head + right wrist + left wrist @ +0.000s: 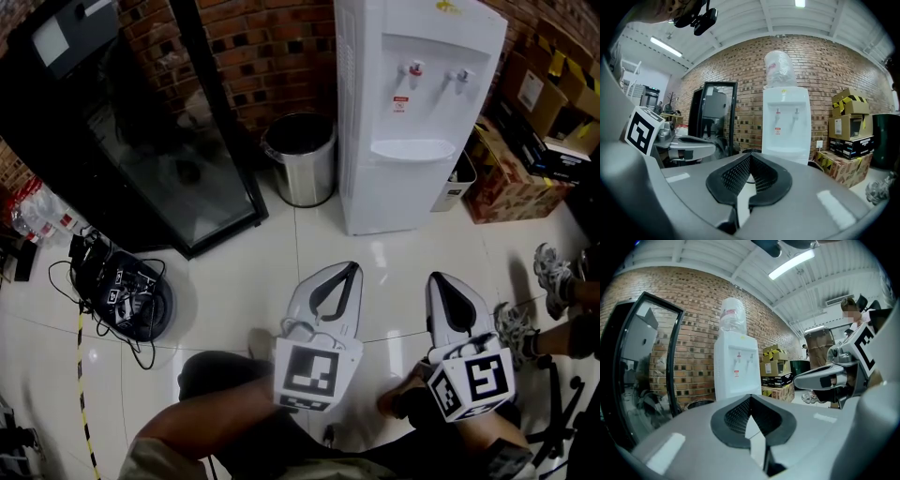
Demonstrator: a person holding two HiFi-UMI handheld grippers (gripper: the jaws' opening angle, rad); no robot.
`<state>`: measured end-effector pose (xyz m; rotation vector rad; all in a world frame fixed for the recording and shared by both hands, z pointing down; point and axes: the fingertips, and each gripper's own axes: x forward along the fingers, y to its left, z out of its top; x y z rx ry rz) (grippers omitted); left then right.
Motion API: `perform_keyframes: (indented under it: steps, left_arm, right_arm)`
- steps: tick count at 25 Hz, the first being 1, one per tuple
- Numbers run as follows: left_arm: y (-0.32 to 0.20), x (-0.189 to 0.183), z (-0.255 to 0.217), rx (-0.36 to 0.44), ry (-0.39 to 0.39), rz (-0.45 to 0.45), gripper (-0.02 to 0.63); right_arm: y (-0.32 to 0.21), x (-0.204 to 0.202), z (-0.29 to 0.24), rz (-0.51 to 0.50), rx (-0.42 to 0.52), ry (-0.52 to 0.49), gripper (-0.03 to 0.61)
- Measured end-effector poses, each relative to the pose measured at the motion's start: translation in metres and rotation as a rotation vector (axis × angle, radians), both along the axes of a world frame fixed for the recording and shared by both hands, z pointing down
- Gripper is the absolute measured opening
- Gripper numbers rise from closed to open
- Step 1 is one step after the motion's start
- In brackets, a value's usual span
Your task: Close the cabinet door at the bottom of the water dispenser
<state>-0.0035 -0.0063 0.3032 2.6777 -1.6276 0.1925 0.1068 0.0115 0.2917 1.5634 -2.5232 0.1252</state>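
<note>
Head view looks steeply down on the white water dispenser [412, 112], which stands on the tiled floor [244, 272] against a brick wall, between a steel bin [300, 157] and stacked cardboard boxes [511, 173]. Its top is cut off by the frame edge. Its lower front, where the cabinet door [405, 202] sits, is so foreshortened that I cannot tell whether the door lies flush.

The left tongs [353, 267] and right tongs [439, 277] are held side by side, well short of the dispenser and pointing toward it. In the left gripper view and the right gripper view, each tool's own grey body covers the dispenser's base, so only the taps and the bottle [778, 69] on top show. Both pairs of jaws are pressed together at the tips, with nothing between them.

At the right edge, another person's shoes [553, 267] are partly cut off.
</note>
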Motion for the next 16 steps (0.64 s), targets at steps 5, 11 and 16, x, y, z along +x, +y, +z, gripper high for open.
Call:
perform_keyframes:
  steps: [5, 11, 16]
  left_arm:
    - [-0.008, 0.003, -0.006, 0.003, 0.028, 0.0, 0.0]
    - [-0.017, 0.004, -0.005, 0.002, 0.029, 0.0, 0.0]
    - [-0.026, 0.006, -0.005, -0.002, 0.039, 0.0, 0.0]
  right_arm:
    - [-0.006, 0.004, -0.003, 0.014, 0.003, -0.01, -0.003]
    - [-0.016, 0.009, -0.005, 0.031, 0.008, -0.01, -0.003]
    - [-0.025, 0.012, 0.0, 0.041, -0.001, -0.004, -0.003]
